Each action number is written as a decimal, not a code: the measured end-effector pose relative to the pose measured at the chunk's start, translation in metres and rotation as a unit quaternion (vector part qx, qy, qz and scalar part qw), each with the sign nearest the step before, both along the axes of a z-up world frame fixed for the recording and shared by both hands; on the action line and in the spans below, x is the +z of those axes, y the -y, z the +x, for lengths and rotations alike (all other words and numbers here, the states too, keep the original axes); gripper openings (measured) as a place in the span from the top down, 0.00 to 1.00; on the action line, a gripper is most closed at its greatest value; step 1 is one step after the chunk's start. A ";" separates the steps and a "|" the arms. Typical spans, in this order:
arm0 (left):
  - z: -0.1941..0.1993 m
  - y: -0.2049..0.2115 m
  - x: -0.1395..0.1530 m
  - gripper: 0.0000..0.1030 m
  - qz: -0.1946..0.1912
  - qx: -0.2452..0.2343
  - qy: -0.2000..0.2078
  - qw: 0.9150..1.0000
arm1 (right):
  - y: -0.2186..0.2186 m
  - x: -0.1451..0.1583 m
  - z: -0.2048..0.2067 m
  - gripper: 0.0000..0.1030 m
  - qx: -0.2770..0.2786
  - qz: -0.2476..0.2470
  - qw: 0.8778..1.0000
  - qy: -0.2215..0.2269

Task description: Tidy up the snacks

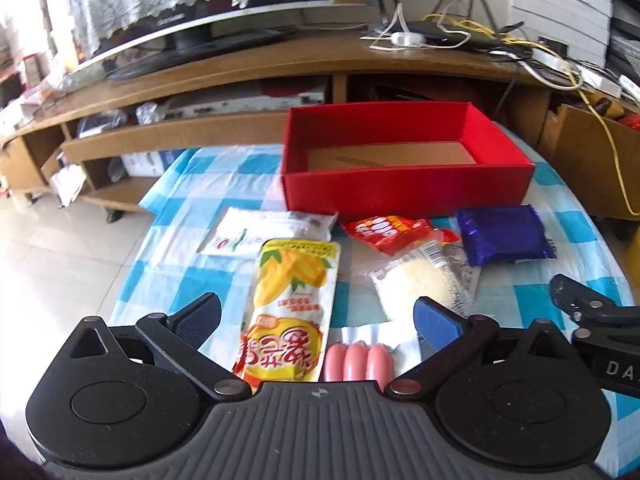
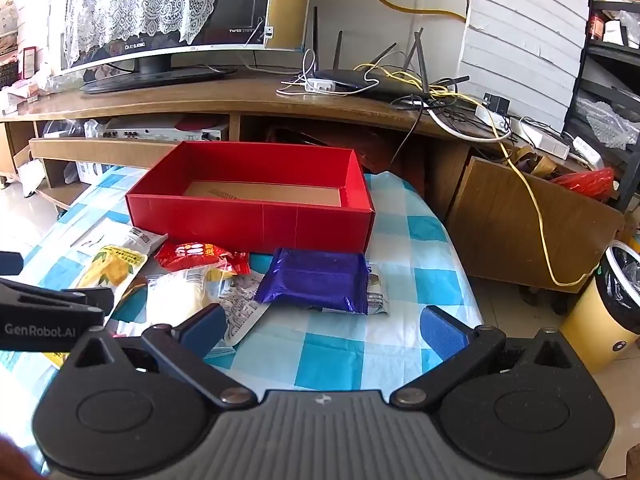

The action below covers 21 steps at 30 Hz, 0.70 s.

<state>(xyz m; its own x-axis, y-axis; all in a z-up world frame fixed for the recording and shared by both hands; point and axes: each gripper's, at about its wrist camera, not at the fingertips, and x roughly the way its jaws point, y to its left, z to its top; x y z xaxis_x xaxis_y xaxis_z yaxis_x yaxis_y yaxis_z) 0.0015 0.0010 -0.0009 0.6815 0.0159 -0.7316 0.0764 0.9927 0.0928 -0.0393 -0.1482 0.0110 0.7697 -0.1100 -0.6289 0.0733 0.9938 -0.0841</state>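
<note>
A red box (image 1: 404,188) (image 2: 256,220) stands at the far side of the checked table, with only its brown cardboard floor showing inside. In front of it lie a yellow mango pouch (image 1: 292,300) (image 2: 112,268), a white packet (image 1: 260,230), a red packet (image 1: 388,232) (image 2: 200,258), a clear bag with pale contents (image 1: 416,284) (image 2: 176,296), a purple packet (image 1: 504,236) (image 2: 316,280) and three pink sausages (image 1: 358,362). My left gripper (image 1: 316,320) hangs open above the mango pouch and sausages. My right gripper (image 2: 324,330) is open over bare cloth near the purple packet.
The blue-and-white cloth (image 2: 340,360) covers the table. Behind stands a wooden TV cabinet (image 1: 240,64) with a monitor, a router and tangled cables (image 2: 420,84). A yellow bin (image 2: 600,312) stands on the floor at right. The right gripper's body (image 1: 600,320) shows at the left view's edge.
</note>
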 end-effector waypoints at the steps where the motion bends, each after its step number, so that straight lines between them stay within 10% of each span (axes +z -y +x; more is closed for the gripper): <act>1: 0.001 0.000 -0.001 0.00 0.000 0.003 -0.004 1.000 | 0.000 -0.001 0.000 0.00 0.000 0.001 1.000 -0.001; 21: -0.011 -0.009 -0.009 0.00 -0.001 0.007 -0.033 0.999 | -0.012 0.004 -0.007 0.00 0.024 -0.010 1.000 -0.004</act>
